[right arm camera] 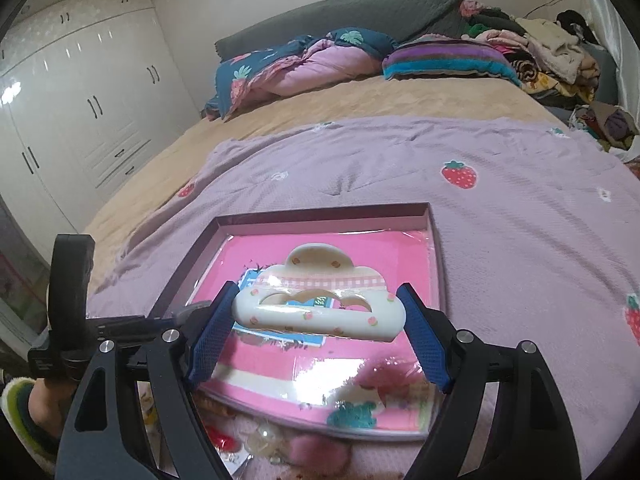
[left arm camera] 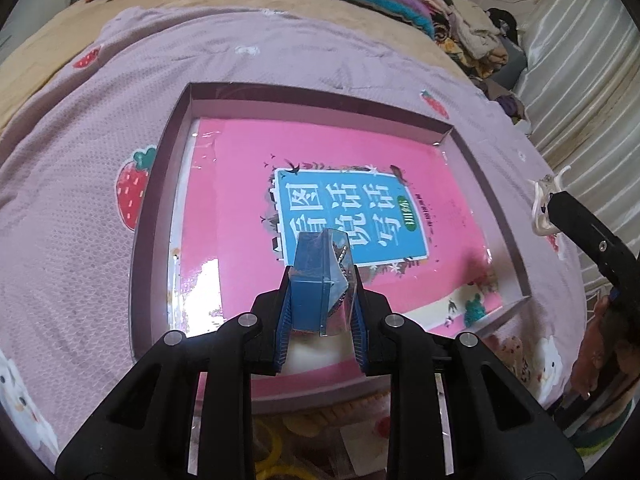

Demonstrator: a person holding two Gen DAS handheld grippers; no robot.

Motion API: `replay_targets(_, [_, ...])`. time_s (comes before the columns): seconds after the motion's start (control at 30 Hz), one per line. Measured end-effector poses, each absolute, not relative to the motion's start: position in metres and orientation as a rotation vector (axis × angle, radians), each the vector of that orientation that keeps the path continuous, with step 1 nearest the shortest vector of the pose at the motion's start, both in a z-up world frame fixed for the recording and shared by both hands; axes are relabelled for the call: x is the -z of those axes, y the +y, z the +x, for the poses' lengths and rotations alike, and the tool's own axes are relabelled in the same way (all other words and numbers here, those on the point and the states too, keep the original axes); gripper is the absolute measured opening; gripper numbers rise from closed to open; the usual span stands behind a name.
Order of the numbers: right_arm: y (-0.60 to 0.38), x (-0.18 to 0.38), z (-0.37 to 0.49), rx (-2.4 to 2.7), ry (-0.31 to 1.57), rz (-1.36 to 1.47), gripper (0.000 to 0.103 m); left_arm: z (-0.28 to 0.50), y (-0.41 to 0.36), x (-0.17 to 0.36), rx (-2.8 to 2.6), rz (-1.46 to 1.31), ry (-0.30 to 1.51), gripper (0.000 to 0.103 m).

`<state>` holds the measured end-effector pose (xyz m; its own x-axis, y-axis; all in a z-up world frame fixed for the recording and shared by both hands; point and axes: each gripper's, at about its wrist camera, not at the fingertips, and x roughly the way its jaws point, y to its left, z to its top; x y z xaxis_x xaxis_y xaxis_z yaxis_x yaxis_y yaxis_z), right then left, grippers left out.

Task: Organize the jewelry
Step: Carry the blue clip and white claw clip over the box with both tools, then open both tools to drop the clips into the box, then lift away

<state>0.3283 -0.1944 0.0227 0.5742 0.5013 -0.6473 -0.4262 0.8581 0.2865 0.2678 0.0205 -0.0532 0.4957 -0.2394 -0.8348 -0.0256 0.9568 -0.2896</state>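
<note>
Both claws loaded — left claw (left arm camera: 320,280) grips the blue box (left arm camera: 316,280), right claw (right arm camera: 318,312) the cloud clip (right arm camera: 320,304) — I'd lower gently into the tray (left arm camera: 160,184) below

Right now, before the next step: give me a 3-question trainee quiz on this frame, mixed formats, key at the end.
1. True or false: the left tool is shut on a small blue-and-clear box.
2. Multiple choice: what does the right tool grip? A) a red strawberry clip B) a cream cloud-shaped hair claw C) a yellow ring
3. Fill in: the pink book lies inside a shallow ____ on the purple strawberry blanket.

Key: 1 true; 2 B; 3 tray
</note>
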Motion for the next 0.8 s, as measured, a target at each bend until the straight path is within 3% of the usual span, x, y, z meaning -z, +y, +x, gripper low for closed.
replay_targets(0.2, [-0.197, 0.005, 0.335, -0.525, 0.84, 0.121, 0.079, 0.273, 0.019, 0.059, 0.099, -0.269, 1.062, 0.018])
replay_targets(0.57, [-0.193, 0.036, 0.335, -0.458, 0.889, -0.016, 0.08, 0.263, 0.016, 0.046, 0.062, -0.248, 1.023, 0.061])
replay_targets(0.8, [-0.196, 0.027, 0.326, -0.466, 0.866, -0.005, 0.089, 0.248, 0.022, 0.024, 0.046, -0.261, 0.976, 0.074])
